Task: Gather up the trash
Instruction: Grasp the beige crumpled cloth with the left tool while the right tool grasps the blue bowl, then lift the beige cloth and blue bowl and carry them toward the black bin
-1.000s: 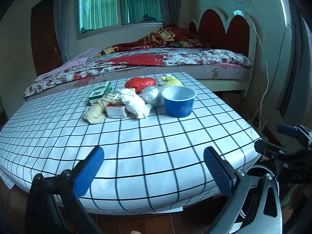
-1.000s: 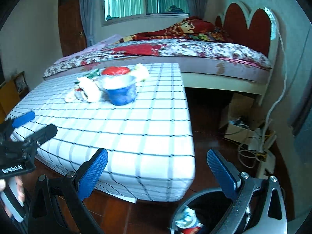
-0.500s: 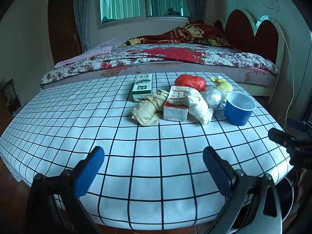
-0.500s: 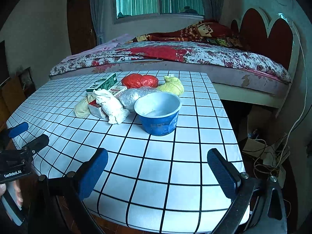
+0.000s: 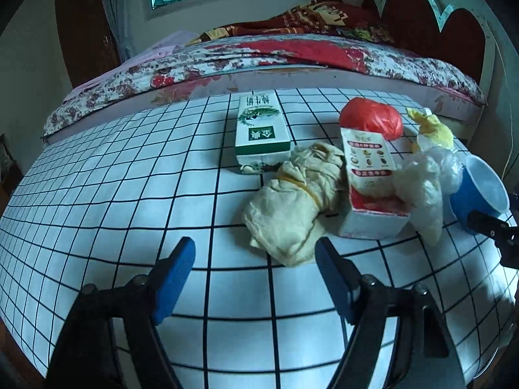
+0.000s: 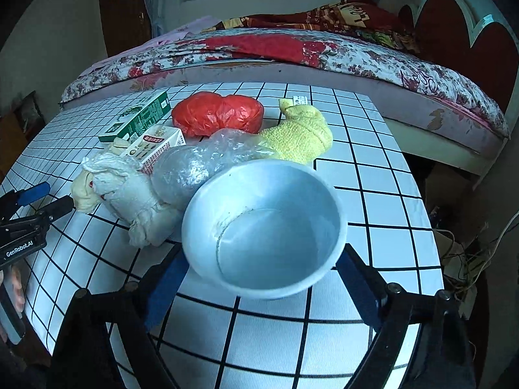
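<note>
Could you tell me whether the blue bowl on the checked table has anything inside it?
No, the right wrist view looks straight into the blue bowl, and its pale inside is bare apart from a faint ring mark.

White lettering reading "GenRobot.AI" runs along the black body of the left gripper (image 6: pixel 58 199), seen far to the left of the right gripper's fingers. Ahead of the left gripper, the green and white carton (image 5: pixel 261 129) carries large Chinese characters on a green panel, too distorted to read surely. The red and white carton (image 5: pixel 369 168) shows red banners whose print is illegible.
</note>
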Motion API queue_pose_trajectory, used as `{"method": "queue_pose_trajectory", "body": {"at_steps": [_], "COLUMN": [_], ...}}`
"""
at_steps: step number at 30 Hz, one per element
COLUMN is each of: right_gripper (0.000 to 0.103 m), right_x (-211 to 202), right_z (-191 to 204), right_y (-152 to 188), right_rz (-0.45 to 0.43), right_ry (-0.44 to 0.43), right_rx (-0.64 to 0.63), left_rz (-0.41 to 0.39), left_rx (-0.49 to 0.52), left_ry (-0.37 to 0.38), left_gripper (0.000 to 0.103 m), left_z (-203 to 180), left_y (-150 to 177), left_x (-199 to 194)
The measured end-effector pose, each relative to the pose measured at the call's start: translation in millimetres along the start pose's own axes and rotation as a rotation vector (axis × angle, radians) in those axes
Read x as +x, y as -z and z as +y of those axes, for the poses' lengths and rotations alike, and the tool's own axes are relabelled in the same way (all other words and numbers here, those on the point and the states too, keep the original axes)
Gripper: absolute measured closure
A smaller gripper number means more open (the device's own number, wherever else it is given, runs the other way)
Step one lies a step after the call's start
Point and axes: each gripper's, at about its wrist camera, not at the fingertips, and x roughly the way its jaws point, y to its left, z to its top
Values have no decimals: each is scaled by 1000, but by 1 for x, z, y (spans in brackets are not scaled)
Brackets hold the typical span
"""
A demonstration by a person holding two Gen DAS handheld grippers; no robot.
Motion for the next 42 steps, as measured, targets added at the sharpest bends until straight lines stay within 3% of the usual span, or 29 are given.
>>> {"method": "queue_pose_trajectory", "body": {"at_steps": [8, 11, 13, 15, 26, 42], "right_gripper": [22, 24, 25, 25, 25, 25], "right_x": [12, 11, 8, 3, -47, -120], "right_z": [-4, -5, -7, -7, -15, -46], "right_y": [-10, -9, -8, -5, 22, 88], "right_rz": [4, 2, 0, -12, -105, -200], "right_ry": [-4, -6, -11, -16, -38, -16], "right_rx": [1, 8, 12, 9, -7, 33], "left_rz": [21, 49, 48, 28, -111, -181], "left_rx": [47, 34, 18, -11, -95, -40], "left_ry": [55, 89, 101, 113, 84, 133], "left_gripper": [27, 49, 72, 82, 83, 83], "left_z": [-15, -12, -9, -3, 10, -58], "left_y": [-17, -21, -20, -16, 31, 68], "left_x": [20, 28, 26, 18, -48, -112]}}
